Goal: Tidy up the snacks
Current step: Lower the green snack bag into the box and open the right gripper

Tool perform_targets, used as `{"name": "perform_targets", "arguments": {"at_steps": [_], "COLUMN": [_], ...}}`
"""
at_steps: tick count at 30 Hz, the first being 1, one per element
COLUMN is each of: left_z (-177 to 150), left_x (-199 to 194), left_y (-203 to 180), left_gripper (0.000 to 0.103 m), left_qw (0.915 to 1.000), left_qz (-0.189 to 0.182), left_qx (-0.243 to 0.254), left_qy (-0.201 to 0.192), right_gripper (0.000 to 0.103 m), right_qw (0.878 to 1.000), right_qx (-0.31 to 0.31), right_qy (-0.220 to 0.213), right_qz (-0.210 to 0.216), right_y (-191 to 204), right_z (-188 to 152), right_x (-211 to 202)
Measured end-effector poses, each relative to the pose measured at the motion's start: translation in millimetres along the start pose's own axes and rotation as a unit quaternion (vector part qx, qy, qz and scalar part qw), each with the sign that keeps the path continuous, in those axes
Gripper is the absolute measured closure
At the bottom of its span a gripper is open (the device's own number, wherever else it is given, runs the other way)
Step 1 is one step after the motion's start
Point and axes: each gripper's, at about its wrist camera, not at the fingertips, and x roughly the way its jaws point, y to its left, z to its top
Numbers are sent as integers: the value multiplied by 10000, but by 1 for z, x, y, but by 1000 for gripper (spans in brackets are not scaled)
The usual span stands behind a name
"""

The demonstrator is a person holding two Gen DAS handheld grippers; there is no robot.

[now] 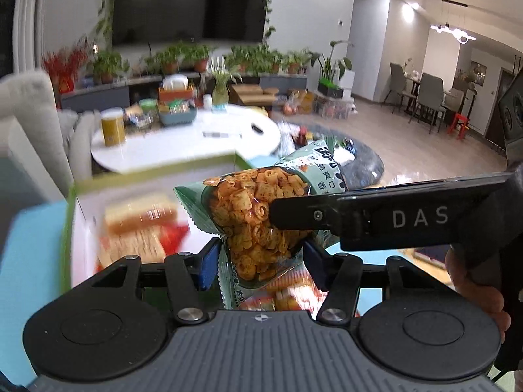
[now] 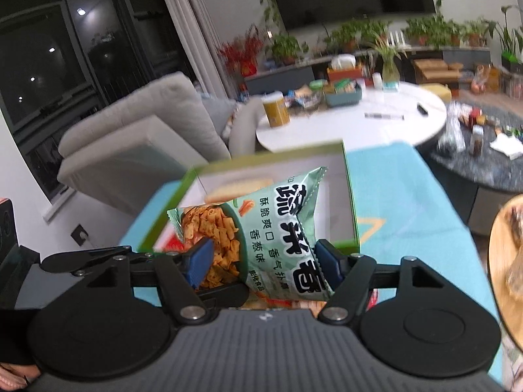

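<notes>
A green snack bag (image 1: 261, 215) printed with orange crisps hangs in the air over a green-rimmed white box (image 1: 78, 189). Both grippers hold it. My left gripper (image 1: 261, 261) has its blue pads on either side of the bag's lower part. My right gripper (image 2: 261, 261) has its blue pads closed on the same bag (image 2: 278, 228); its arm (image 1: 392, 219) crosses the left wrist view from the right. The box (image 2: 349, 196) holds a red and yellow snack pack (image 1: 137, 228), blurred. More orange packs (image 1: 287, 290) lie beneath the bag.
The box sits on a light blue mat (image 2: 408, 202). Behind it stands a round white table (image 2: 359, 121) with a yellow can (image 2: 276, 109) and a snack basket (image 2: 343, 96). A dark round table (image 2: 483, 160), a grey sofa (image 2: 137, 130) and a wooden plate (image 2: 506, 261) are nearby.
</notes>
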Motion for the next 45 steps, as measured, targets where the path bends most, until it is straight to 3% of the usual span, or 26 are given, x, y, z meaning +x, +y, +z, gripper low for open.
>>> {"name": "perform_targets", "arguments": {"at_steps": [5,11,25,36,40,42,45], "left_z": [25,35,18,8,6,4,1], "left_x": [6,31,77,90,88,84,78], "left_y": [4,8,28,34,35,36,39], "left_gripper": [51,51,51,51,40,39,38], "left_qw": [9998,9997,9988,9976,9971,9970,9969], "left_qz": [97,186,266,284,393,459,463], "left_qx": [58,141,7,-127,-158,-181,-310], "left_qy": [-183,-40,420,614,632,589,564], "right_gripper": [52,52,52,52,49,44,44], "right_qw": [9996,9995,9992,9982,9982,9980,9976], "right_qx": [-72,18,344,455,505,555,627], "right_qy": [-273,-313,123,356,335,296,299], "right_qz": [37,-10,150,186,39,-2,14], "right_y": [0,-12,-37,-40,-43,-46,-49], "right_z": [27,36,25,18,18,17,15], "right_x": [3,20,65,81,83,80,74]}}
